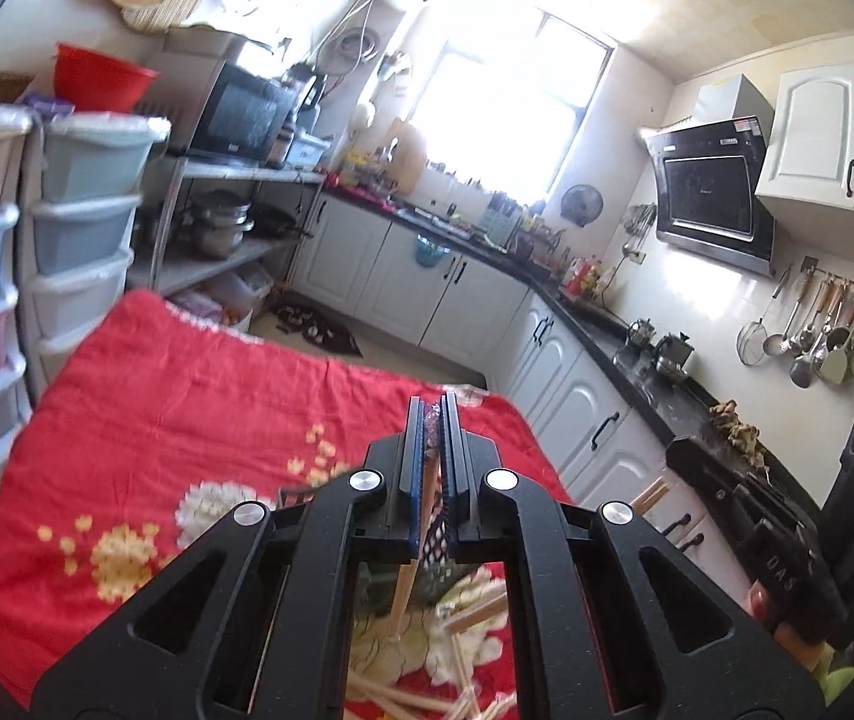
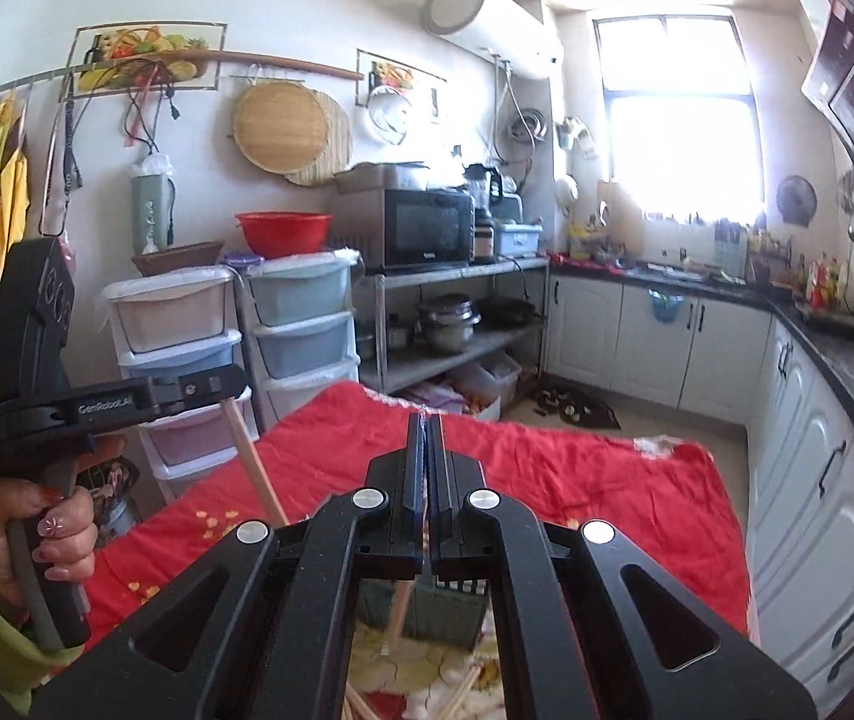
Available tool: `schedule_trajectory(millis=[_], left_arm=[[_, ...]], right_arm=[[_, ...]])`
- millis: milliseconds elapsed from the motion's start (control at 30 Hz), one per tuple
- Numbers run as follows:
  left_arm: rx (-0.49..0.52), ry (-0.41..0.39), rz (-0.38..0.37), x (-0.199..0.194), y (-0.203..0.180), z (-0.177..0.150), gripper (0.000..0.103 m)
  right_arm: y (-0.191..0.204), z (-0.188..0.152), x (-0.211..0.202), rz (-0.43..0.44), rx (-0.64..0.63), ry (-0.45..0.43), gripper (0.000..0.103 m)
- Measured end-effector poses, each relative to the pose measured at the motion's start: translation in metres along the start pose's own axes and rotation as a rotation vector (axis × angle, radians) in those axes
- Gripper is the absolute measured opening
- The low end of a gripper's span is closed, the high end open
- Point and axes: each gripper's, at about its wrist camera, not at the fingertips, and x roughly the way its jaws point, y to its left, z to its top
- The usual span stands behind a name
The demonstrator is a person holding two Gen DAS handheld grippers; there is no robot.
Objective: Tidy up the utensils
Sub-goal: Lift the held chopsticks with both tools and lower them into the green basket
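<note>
Below the fingers of the left gripper point(image 1: 434, 420), several pale wooden chopsticks point(image 1: 475, 609) lie scattered on the red cloth with white and yellow flowers point(image 1: 186, 396). The two fingers of this gripper are almost closed, with only a narrow gap, and a thin wooden chopstick point(image 1: 405, 591) together with something dark and mesh-like sits between them; I cannot tell what the dark thing is. The stick hangs down behind the fingers toward the cloth.

The fingers of the right gripper point(image 2: 425, 438) are also pressed nearly together. A thin stick point(image 2: 398, 615) shows just under them, but I cannot tell if they really grip it. Right below these fingers stands a grey-green slotted plastic holder point(image 2: 448, 612) on the cloth, and more chopsticks lie beside it. To the left of the fingers, a hand point(image 2: 45, 546) with a green sleeve holds the black handle of the other gripper, and a long wooden stick point(image 2: 252, 462) slants under it.

Further beyond the fingers, past the cloth's far edge, stand pastel plastic drawer towers point(image 2: 300, 324), a black microwave oven point(image 2: 427, 228) on a metal shelf, and white kitchen cabinets point(image 2: 655, 336).
</note>
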Motion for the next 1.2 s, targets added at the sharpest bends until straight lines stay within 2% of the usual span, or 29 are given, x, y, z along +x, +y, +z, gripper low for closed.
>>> schedule_trajectory(millis=[333,700,967,1200], left_arm=[[0.029,-0.058,0.028,0.018,-0.012,0.034,0.002],[0.041,-0.068,0.069,0.048,-0.011,0.036,0.002],[0.073,-0.036,0.105,0.074,-0.006,0.018,0.003],[0.082,0.012,0.136,0.095,0.002,-0.006,0.003]], right_arm=[[0.004,0.032,0.017,-0.004,-0.03,-0.062,0.001],[-0.01,0.051,0.042,-0.03,-0.024,-0.073,0.001],[-0.021,0.029,0.073,-0.051,-0.01,0.019,0.001],[-0.018,-0.004,0.1,-0.123,-0.026,0.124,0.002]])
